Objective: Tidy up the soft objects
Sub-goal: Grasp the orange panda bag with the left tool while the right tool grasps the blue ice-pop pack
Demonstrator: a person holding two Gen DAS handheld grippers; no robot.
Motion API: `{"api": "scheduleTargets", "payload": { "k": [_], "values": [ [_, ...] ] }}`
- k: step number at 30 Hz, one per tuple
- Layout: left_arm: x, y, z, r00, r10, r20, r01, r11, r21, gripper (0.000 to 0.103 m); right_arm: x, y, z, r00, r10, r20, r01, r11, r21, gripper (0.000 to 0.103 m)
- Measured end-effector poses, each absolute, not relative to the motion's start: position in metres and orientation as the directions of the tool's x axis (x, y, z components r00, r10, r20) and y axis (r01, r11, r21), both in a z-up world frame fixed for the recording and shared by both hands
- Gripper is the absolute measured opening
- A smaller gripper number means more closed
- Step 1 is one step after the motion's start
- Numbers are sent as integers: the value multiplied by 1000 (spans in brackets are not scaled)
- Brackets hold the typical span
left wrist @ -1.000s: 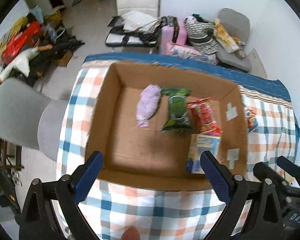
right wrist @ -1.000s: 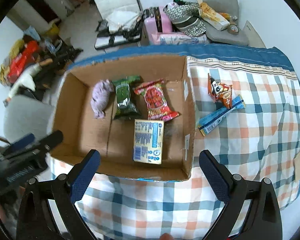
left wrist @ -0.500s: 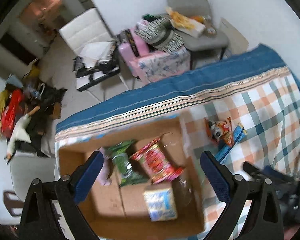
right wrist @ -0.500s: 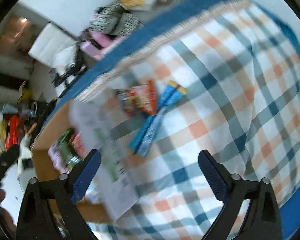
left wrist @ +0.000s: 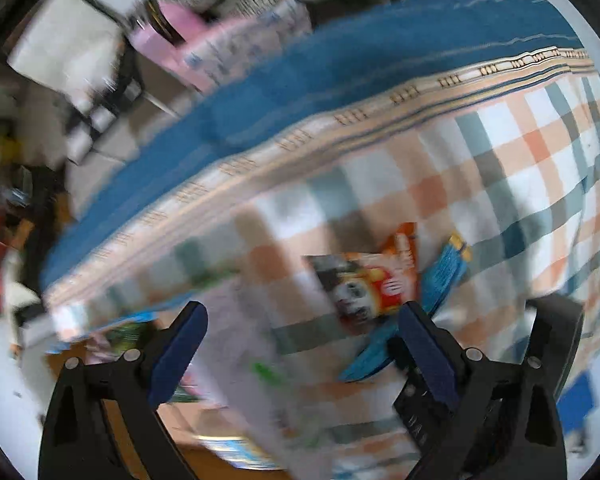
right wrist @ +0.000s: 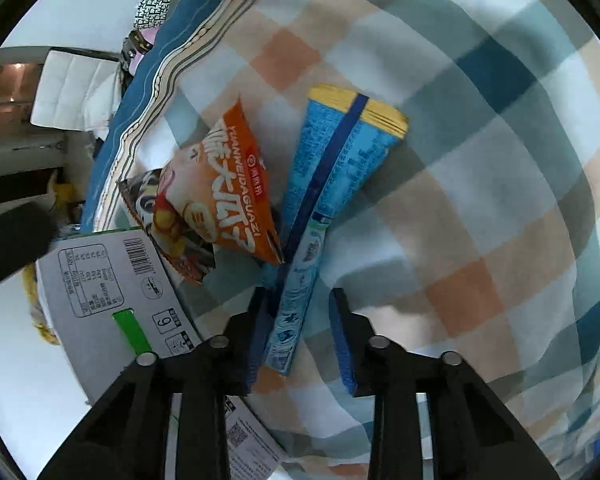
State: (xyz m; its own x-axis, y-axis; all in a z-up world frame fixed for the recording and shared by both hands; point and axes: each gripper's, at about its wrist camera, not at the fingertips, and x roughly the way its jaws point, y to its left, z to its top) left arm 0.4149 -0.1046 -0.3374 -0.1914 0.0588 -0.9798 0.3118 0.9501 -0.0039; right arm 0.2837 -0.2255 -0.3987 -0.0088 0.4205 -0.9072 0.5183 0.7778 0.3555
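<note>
A long blue snack packet (right wrist: 324,216) lies on the checked cloth, with an orange snack bag (right wrist: 216,200) leaning against its left side. My right gripper (right wrist: 300,340) is low over the packet's near end, its jaws narrowed, one on each side of it, with a gap left on the right. My left gripper (left wrist: 300,344) is open and empty, above the box's right wall, and both packets show blurred ahead of it: the orange bag (left wrist: 368,280) and the blue packet (left wrist: 420,312). The cardboard box (right wrist: 112,292) stands left of the packets.
The checked cloth (right wrist: 480,160) with a blue border covers the table. Beyond the far edge are a white chair (right wrist: 68,92), a pink suitcase (left wrist: 172,28) and piled clutter. My right gripper's body (left wrist: 540,380) shows at the lower right of the left wrist view.
Both grippers swung right from above the box to the two packets. My right gripper dropped close to the blue packet and its jaws narrowed around the near end.
</note>
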Motion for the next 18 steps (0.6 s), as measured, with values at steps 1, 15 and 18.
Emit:
{"api": "scheduleTargets", "payload": {
  "k": [1, 15, 18],
  "values": [
    [417, -107, -343, -209, 52, -977, 298, 955, -12, 97, 281, -229, -399, -26, 423, -906, 512, 784, 351, 25],
    [426, -131, -427, -414, 49, -909, 221, 974, -48, 92, 287, -256, -380, -2, 386, -923, 505, 797, 332, 31],
    [426, -128, -437, -427, 55, -902, 201, 979, -35, 67, 296, -252, -391, 1, 422, -906, 532, 767, 358, 33]
  ]
}}
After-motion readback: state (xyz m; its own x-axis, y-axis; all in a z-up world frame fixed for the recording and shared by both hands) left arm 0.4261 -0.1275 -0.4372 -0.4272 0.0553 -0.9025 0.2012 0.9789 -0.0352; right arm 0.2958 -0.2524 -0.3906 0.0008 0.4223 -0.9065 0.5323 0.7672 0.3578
